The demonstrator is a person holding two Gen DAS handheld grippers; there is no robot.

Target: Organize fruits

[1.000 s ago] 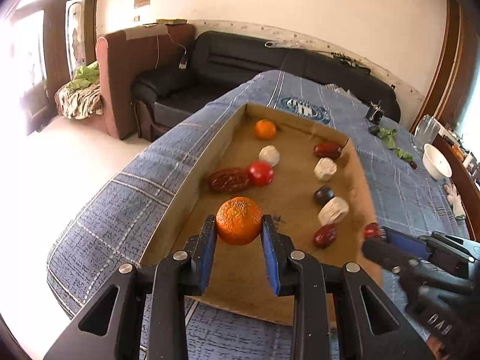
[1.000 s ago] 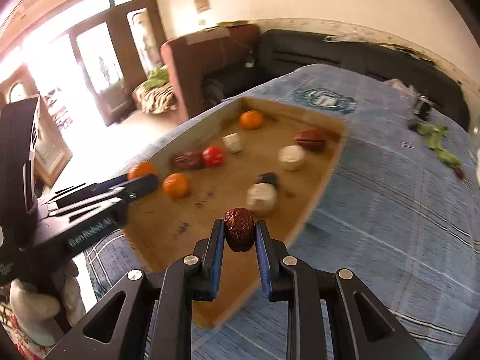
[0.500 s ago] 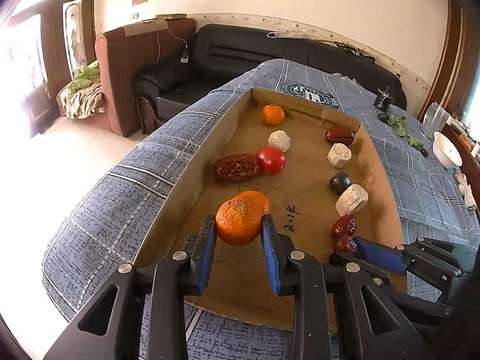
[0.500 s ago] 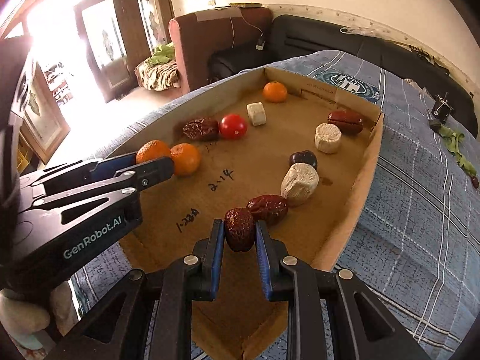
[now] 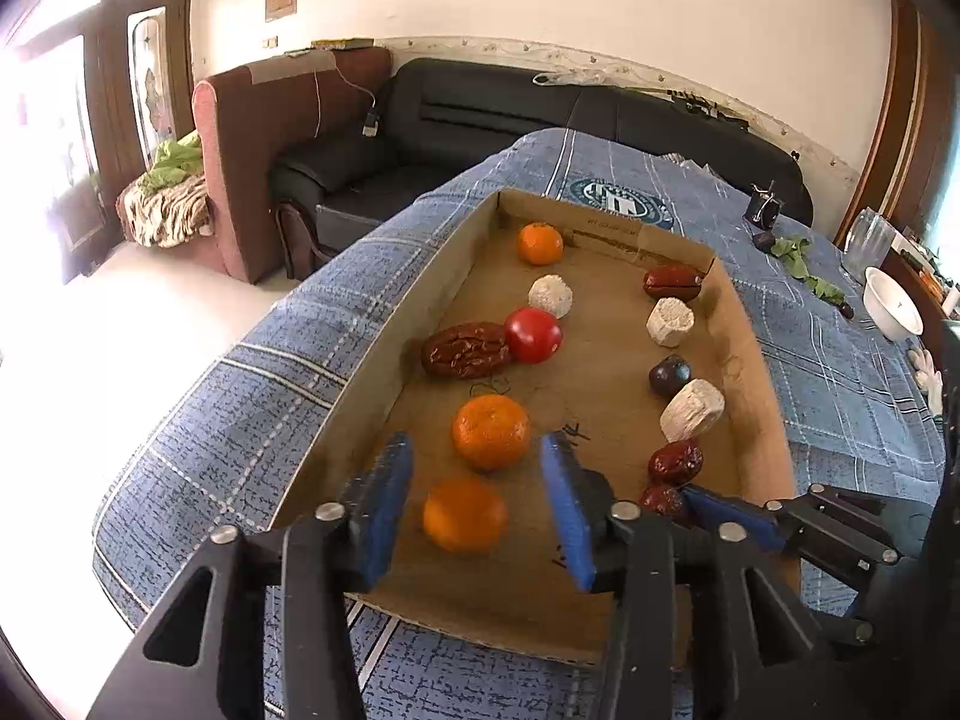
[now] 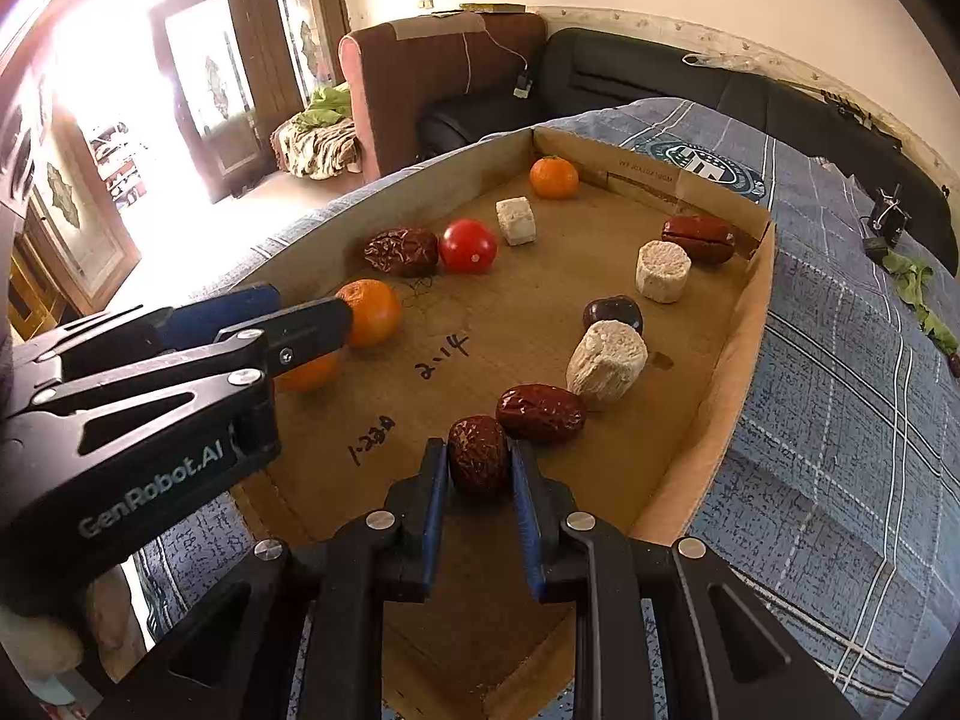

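Note:
A shallow cardboard tray (image 5: 384, 360) (image 6: 738, 324) holds the fruits. My left gripper (image 5: 477, 504) is open, its blue pads either side of an orange (image 5: 465, 515) lying on the tray floor behind another orange (image 5: 491, 432). My right gripper (image 6: 479, 468) is shut on a wrinkled red date (image 6: 478, 455), low over the tray beside a second date (image 6: 540, 413). The left gripper also shows in the right wrist view (image 6: 300, 324), partly hiding the released orange (image 6: 306, 373).
Further in the tray lie a red tomato (image 5: 533, 335), a large date (image 5: 465, 351), a third orange (image 5: 540, 243), white chunks (image 5: 692, 410) and a dark plum (image 5: 669, 373). The tray rests on a blue plaid cloth (image 5: 240, 420). A white bowl (image 5: 892, 303) stands far right.
My left gripper has opened and let the orange drop onto the tray floor. My right gripper has lowered the date towards the tray beside the other date.

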